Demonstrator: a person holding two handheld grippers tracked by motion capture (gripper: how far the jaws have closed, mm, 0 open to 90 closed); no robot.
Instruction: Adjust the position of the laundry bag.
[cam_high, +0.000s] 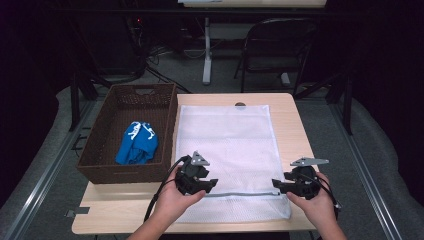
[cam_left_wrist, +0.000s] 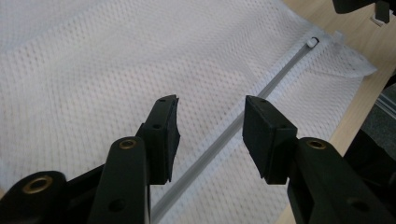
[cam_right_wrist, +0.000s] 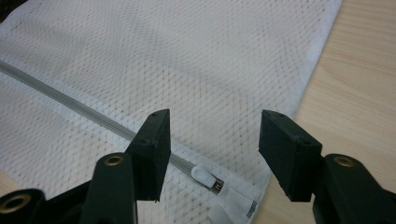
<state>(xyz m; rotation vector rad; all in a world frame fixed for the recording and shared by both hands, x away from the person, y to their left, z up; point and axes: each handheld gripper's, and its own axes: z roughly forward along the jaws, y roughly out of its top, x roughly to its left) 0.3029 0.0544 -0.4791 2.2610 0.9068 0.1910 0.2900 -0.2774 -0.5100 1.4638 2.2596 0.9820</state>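
Your left gripper (cam_high: 212, 184) sits at the near left of the white mesh laundry bag (cam_high: 227, 145), jaws spread and holding nothing, straddling the grey zipper (cam_left_wrist: 219, 140) without touching it. Your right gripper (cam_high: 276, 185) sits at the bag's near right corner, jaws likewise released and empty, with the white zipper pull (cam_right_wrist: 203, 175) lying between them on the mesh. The bag lies flat on the wooden table (cam_high: 292, 125), its zipper running along your near edge. To the left, just beside the bag, stands a brown wicker basket (cam_high: 95, 150) holding a blue cloth (cam_high: 137, 144). Beyond the table stands a folding chair (cam_high: 277, 42).
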